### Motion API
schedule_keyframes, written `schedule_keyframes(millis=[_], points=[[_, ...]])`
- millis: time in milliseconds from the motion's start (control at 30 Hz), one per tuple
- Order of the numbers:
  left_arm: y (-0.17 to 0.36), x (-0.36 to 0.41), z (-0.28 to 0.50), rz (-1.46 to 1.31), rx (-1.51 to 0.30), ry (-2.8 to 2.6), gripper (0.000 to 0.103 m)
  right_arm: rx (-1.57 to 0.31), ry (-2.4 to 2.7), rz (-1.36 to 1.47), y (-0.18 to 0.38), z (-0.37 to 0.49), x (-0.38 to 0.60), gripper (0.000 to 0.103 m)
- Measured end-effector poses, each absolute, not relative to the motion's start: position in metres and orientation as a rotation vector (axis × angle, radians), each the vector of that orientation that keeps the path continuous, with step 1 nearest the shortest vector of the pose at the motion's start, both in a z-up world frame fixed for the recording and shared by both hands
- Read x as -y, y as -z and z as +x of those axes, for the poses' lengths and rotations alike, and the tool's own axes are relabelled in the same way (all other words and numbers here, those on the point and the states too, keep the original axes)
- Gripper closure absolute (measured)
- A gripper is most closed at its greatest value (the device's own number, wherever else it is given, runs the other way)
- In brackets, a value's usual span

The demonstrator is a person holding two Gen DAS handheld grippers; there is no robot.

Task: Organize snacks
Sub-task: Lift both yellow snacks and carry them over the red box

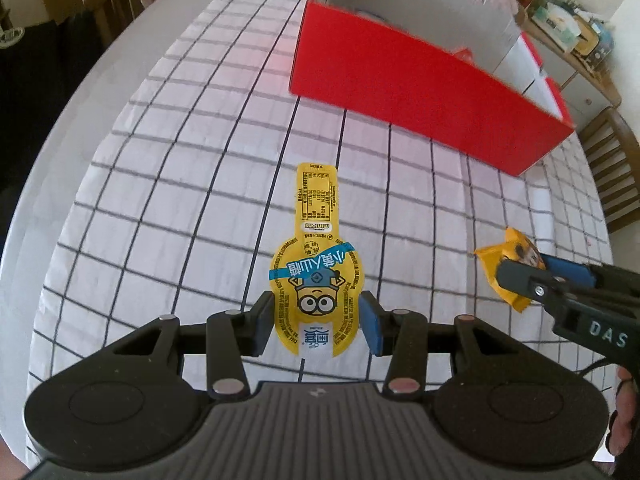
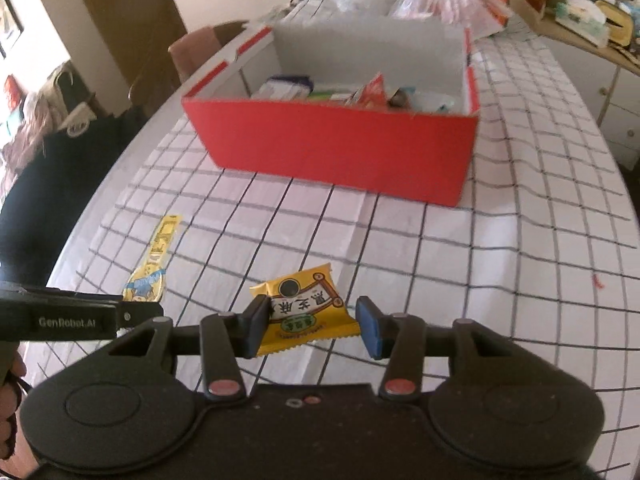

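Since both snacks are light, crinkly foil, grab them by the body: left gripper point(image 1: 316, 316) is clamped on the minion pouch point(image 1: 316, 264), right gripper point(image 2: 310, 322) pinches the yellow packet point(image 2: 306, 312), both near the tabletop's front edge, short of the red box point(image 2: 336, 148).

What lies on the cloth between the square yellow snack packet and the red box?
Nothing: only bare checked tablecloth lies between the square yellow snack packet and the red box, as the right wrist view shows.
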State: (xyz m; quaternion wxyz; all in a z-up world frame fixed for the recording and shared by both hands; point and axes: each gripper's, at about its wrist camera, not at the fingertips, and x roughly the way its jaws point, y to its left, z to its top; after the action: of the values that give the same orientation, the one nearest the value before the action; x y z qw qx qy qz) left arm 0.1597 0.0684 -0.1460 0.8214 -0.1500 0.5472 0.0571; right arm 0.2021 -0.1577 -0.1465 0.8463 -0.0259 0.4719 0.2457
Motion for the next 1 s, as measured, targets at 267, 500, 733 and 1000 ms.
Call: schedule_keyframes(millis=[267,500,733,1000], points=[[0.102,-0.066,0.177,-0.283,-1.066,-0.088,0.059,-0.901,-0.487,-0.021,0.111,0.212,0.174,0.057],[0.069,-0.065,0.209,-0.245,-0.991,-0.065,0.059,-0.814,-0.448,-0.024,0.085,0.233,0.179,0.057],[0.040,-0.053,0.241,-0.152,-0.904,-0.041,0.059,-0.742,-0.413,-0.030,0.066,0.255,0.181,0.057],[0.030,-0.044,0.284,-0.089,-0.900,-0.002,0.059,-0.733,-0.385,-0.013,0.061,0.295,0.171,0.057]])
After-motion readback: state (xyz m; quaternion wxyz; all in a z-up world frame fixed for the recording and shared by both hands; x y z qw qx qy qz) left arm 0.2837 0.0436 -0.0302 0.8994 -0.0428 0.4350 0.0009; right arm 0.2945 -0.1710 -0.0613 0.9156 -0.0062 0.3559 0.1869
